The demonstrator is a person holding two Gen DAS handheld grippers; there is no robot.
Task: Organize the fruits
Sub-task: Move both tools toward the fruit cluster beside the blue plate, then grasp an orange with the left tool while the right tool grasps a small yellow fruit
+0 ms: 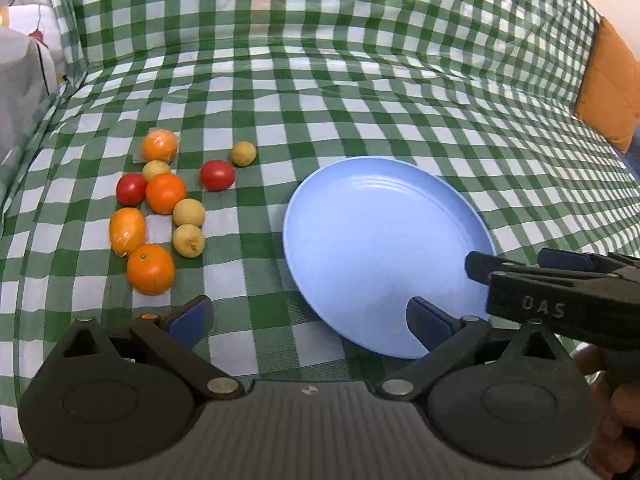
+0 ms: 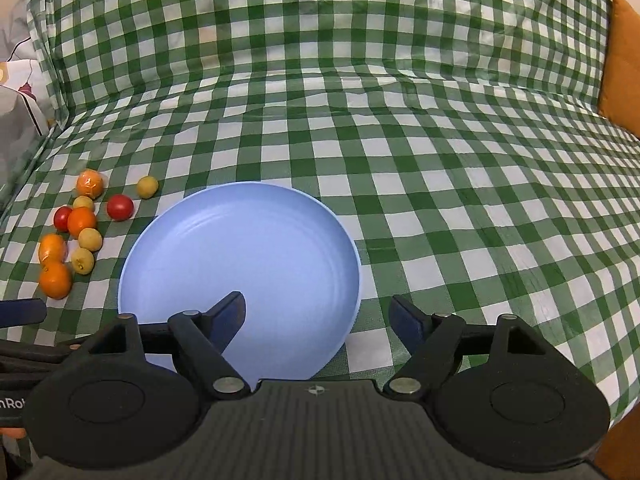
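Note:
A light blue plate [image 1: 372,240] lies empty on the green-and-white checked cloth. To its left sit several fruits: oranges [image 1: 151,269], two red tomatoes [image 1: 217,175] and small yellow round fruits [image 1: 189,212]. My left gripper [image 1: 308,322] hovers open over the cloth near the plate's front-left rim, holding nothing. My right gripper [image 2: 318,308] is open and straddles the near rim of the plate [image 2: 240,248]: its left finger is over the dish, its right finger is outside, and neither pad presses. In the left wrist view the right gripper [image 1: 516,262] reaches in over the plate's right edge.
The checked cloth [image 1: 360,80] rises like a backrest behind the flat area. An orange cushion [image 1: 608,88] stands at the far right and pale fabric [image 1: 20,60] at the far left. A hand [image 1: 616,408] holds the right gripper's handle.

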